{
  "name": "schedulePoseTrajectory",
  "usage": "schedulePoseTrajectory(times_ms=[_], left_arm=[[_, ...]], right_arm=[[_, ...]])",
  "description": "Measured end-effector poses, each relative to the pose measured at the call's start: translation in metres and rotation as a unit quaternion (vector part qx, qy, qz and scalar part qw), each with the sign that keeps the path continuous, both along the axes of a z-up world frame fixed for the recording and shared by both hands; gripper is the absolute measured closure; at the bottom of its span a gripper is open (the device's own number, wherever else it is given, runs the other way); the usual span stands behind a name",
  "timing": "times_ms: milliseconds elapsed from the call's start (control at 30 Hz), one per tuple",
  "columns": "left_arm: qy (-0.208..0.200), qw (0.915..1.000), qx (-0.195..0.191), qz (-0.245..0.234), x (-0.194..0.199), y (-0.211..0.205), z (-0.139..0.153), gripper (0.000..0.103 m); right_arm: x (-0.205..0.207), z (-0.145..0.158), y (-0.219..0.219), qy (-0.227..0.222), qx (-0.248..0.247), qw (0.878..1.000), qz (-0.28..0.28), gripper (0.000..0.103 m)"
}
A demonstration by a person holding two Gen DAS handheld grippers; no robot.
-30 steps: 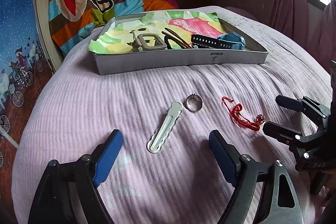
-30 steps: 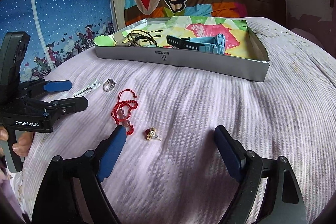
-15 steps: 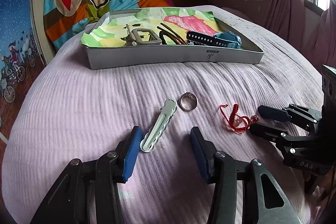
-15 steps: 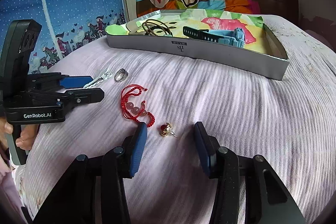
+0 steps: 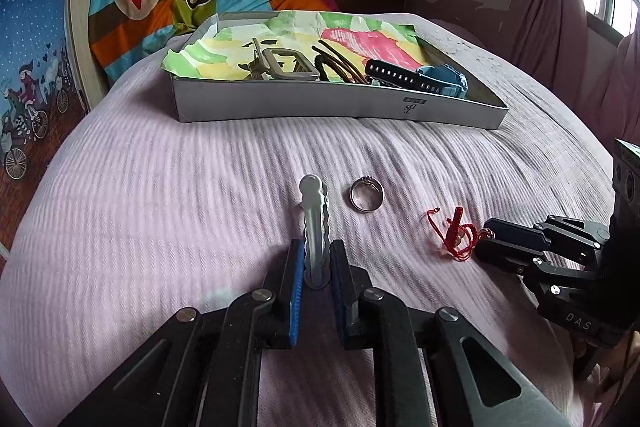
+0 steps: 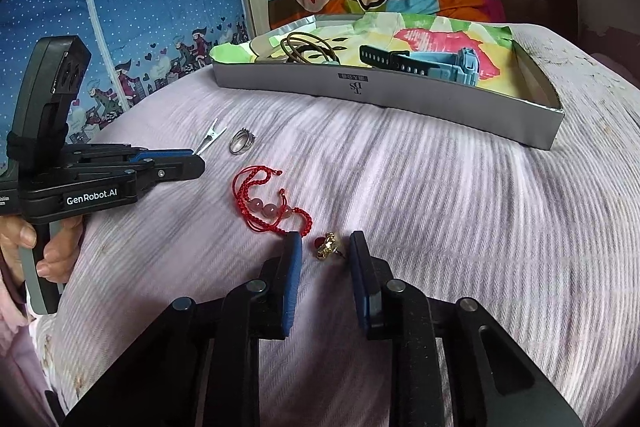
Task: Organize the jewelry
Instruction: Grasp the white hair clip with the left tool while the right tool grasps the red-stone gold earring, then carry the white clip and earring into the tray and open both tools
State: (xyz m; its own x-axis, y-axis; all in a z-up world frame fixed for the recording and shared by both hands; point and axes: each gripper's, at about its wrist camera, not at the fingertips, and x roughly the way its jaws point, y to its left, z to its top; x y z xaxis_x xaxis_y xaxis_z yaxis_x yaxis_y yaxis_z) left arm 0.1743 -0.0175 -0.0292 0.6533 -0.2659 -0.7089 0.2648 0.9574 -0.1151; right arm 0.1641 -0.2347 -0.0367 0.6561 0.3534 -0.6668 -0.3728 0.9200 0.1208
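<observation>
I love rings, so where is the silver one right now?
The ring lies on the pink bedspread, short of the tray, between the hair clip and the red bracelet.

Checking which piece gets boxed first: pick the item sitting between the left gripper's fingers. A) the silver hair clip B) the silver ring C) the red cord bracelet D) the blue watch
A: in the left wrist view the left gripper has its blue pads closed on the near end of the silver hair clip, while the ring lies apart beside it on the bedspread.
</observation>
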Motion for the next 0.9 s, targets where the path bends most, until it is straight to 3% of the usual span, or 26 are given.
schedulePoseTrajectory(times_ms=[333,567,900], left_arm=[[-0.01,0.9998,-0.015,-0.008,-0.005,0.001,0.003,0.091],[-0.025,0.9993,-0.02,-0.017,-0.01,-0.001,0.009,0.091],[-0.067,0.9965,-0.05,0.007,0.007,-0.003,0.05,0.091]], right_arm=[[-0.004,0.002,0.0,-0.01,0.004,1.0,0.005,0.088],[-0.015,0.009,-0.003,-0.044,0.014,0.999,0.012,0.088],[-0.009,0.031,-0.004,-0.079,0.036,0.996,0.012,0.089]])
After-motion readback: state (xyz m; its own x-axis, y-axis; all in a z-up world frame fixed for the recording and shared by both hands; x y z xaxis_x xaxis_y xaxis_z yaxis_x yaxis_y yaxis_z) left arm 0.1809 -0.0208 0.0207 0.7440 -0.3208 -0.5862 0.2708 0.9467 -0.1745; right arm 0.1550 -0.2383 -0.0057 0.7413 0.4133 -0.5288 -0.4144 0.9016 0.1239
